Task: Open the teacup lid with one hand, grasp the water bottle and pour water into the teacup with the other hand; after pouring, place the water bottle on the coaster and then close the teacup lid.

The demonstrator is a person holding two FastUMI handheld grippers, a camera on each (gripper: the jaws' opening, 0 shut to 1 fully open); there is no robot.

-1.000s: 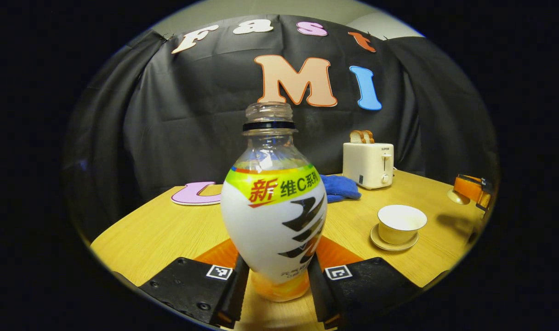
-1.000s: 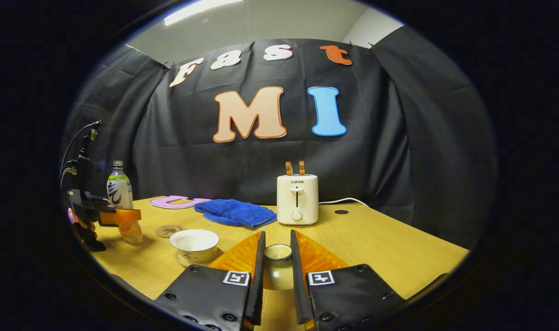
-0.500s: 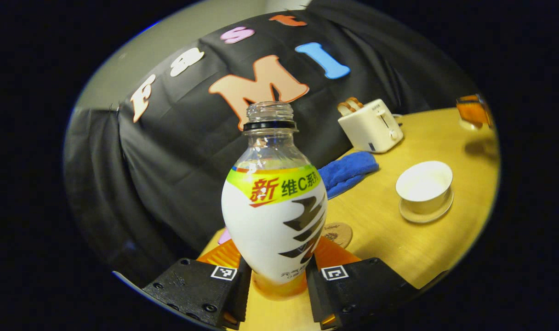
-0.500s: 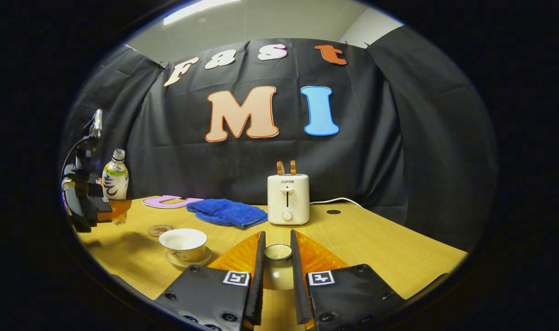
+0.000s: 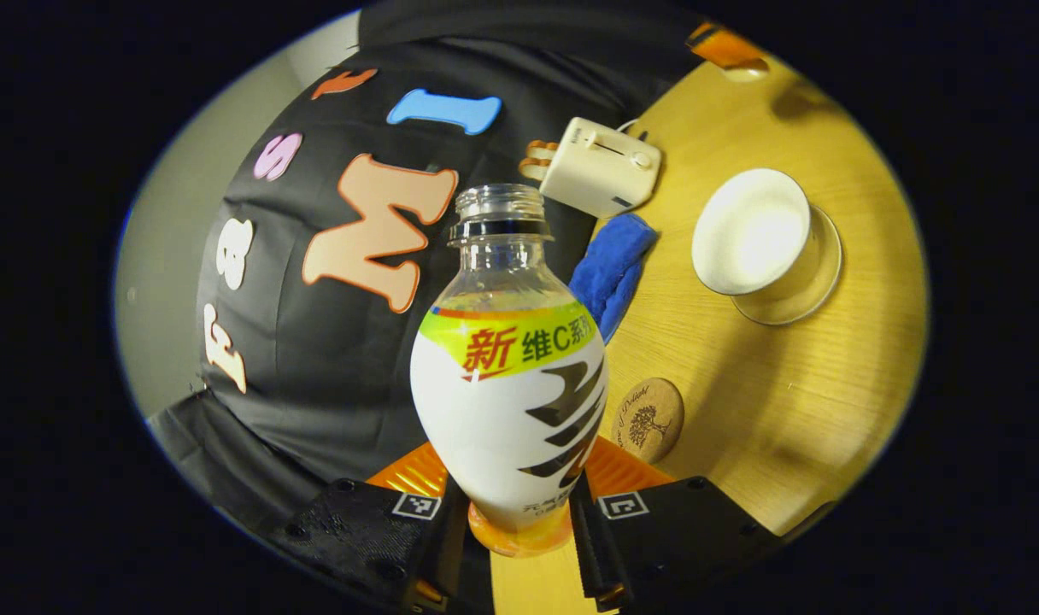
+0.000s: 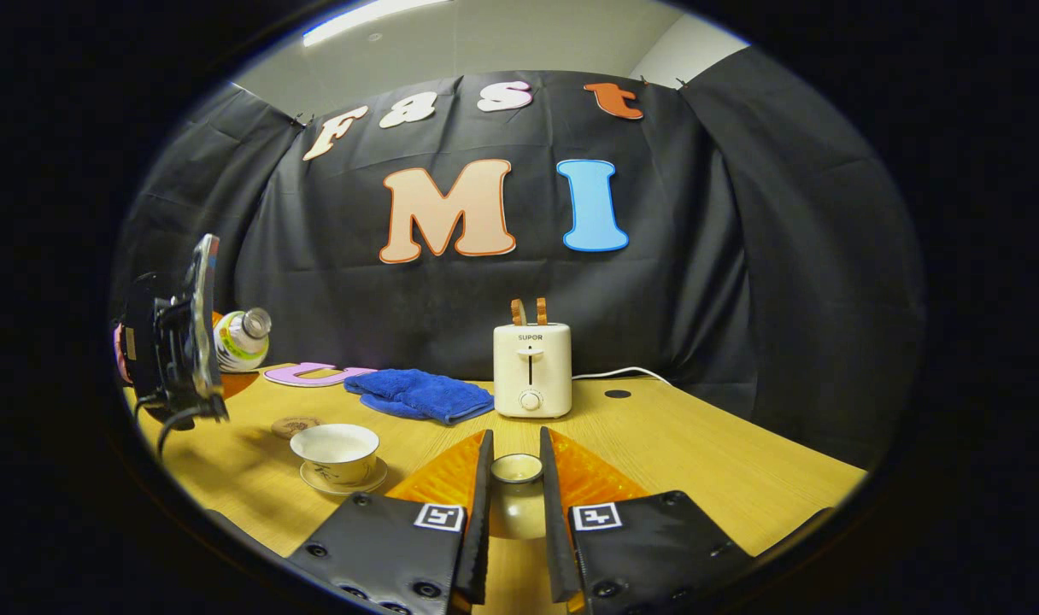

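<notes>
The water bottle (image 5: 509, 376), uncapped and partly full, sits clamped low on its body between the two fingers of my left gripper (image 5: 513, 530), both pressing its sides; in the right gripper view it is tipped nearly level (image 6: 239, 339), mouth toward the teacup, above the table's left end and off the surface. The teacup (image 5: 752, 232) stands open on its saucer (image 5: 814, 286) on the wooden table (image 5: 776, 401), empty as far as I can see, with the round coaster (image 5: 648, 420) lying bare just beside my left gripper's fingers and apart from the cup. My right gripper (image 6: 513, 500) is closed on the teacup lid (image 6: 516, 491), one finger on each side, holding it to the right of the teacup (image 6: 335, 453). Behind these lie a blue cloth (image 6: 420, 394) and a white toaster (image 6: 531, 369) with two slices of bread standing in its slots.
</notes>
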